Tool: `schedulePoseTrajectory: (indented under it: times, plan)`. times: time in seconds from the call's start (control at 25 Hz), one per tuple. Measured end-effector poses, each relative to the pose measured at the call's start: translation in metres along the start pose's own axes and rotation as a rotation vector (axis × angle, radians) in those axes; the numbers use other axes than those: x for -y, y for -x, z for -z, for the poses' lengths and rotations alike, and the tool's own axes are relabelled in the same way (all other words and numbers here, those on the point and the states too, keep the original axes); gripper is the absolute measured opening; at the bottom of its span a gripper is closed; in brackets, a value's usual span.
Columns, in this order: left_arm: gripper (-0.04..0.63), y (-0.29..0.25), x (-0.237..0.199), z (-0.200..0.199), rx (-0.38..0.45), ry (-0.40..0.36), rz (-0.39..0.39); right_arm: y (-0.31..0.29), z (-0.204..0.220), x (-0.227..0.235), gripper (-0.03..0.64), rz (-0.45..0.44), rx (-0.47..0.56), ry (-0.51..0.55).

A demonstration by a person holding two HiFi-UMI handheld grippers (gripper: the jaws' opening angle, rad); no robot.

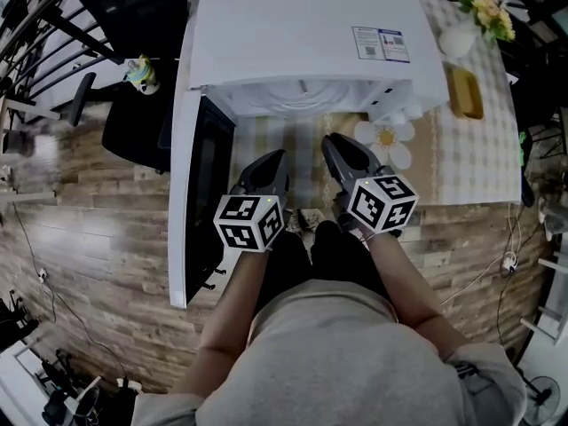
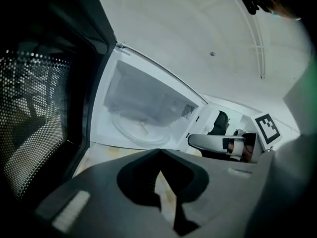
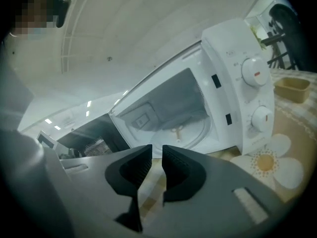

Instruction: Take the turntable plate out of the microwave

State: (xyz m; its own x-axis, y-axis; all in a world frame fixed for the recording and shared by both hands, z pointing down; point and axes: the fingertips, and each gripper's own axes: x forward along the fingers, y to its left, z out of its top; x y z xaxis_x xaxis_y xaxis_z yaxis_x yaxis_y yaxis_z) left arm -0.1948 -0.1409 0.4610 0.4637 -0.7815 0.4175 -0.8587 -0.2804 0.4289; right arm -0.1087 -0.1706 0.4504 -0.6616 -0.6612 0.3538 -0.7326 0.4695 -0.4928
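The clear glass turntable plate (image 2: 141, 129) lies flat on the floor of the open white microwave (image 1: 302, 34); the right gripper view shows the plate (image 3: 190, 133) too. Both grippers hover over the table just in front of the cavity, apart from the plate. My left gripper (image 1: 275, 160) is shut, its tips meeting with nothing between them (image 2: 159, 151). My right gripper (image 1: 330, 142) stands open by a narrow gap, also with nothing in it (image 3: 157, 150). In the left gripper view the right gripper's finger (image 2: 213, 142) reaches in from the right.
The microwave door (image 1: 191, 202) hangs open to the left, beside my left gripper. Two control dials (image 3: 255, 73) sit on the right panel. A flower-shaped mat (image 1: 388, 140), a yellow tray (image 1: 465, 91) and a vase of flowers (image 1: 484, 7) lie to the right.
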Motion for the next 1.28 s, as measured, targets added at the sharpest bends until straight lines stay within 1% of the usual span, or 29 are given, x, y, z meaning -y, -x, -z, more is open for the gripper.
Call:
schedulePoseTrajectory:
  times: [0.12, 0.24, 0.36, 0.4, 0.44, 0.52, 0.64, 0.76, 0.84, 0.96, 1.08, 1.2, 1.24, 1.28]
  plan:
    - [0.002, -0.005, -0.004, 0.009, -0.018, 0.012, -0.004, -0.010, 0.007, 0.004, 0.096, -0.005, -0.017, -0.009]
    - [0.002, -0.010, -0.008, 0.022, -0.046, 0.028, -0.005, -0.019, 0.015, 0.012, 0.102, -0.003, -0.032, -0.024]
    - [0.002, -0.017, -0.012, 0.029, -0.061, 0.044, 0.000, -0.029, 0.022, 0.022, 0.139, 0.008, -0.051, -0.068]
    - [0.002, -0.019, -0.013, 0.030, -0.065, 0.045, 0.002, -0.033, 0.023, 0.026, 0.161, 0.015, -0.052, -0.087]
    - [0.002, -0.021, -0.013, 0.031, -0.069, 0.043, 0.005, -0.036, 0.025, 0.029, 0.179, 0.023, -0.048, -0.113]
    - [0.002, -0.025, -0.013, 0.035, -0.080, 0.038, 0.011, -0.043, 0.027, 0.035, 0.191, 0.036, -0.034, -0.188]
    - [0.002, -0.028, -0.014, 0.041, -0.090, 0.048, 0.011, -0.052, 0.031, 0.043, 0.215, 0.042, -0.006, -0.345]
    - [0.002, -0.029, -0.016, 0.045, -0.098, 0.064, 0.011, -0.061, 0.029, 0.048, 0.194, 0.038, 0.039, -0.516]
    - [0.002, -0.031, -0.017, 0.045, -0.104, 0.063, 0.014, -0.066, 0.027, 0.050, 0.190, 0.033, 0.066, -0.599]
    - [0.002, -0.033, -0.020, 0.045, -0.108, 0.058, 0.015, -0.075, 0.023, 0.053, 0.201, 0.027, 0.081, -0.661]
    - [0.002, -0.037, -0.023, 0.045, -0.115, 0.055, 0.017, -0.083, 0.021, 0.058, 0.191, 0.025, 0.091, -0.729]
    - [0.002, -0.039, -0.024, 0.048, -0.133, 0.040, 0.031, -0.088, 0.024, 0.062, 0.135, 0.028, 0.088, -0.789]
    - [0.002, -0.040, -0.024, 0.050, -0.140, 0.039, 0.036, -0.090, 0.024, 0.064, 0.106, 0.031, 0.086, -0.799]
    - [0.002, -0.041, -0.024, 0.052, -0.144, 0.042, 0.038, -0.090, 0.024, 0.065, 0.099, 0.033, 0.086, -0.803]
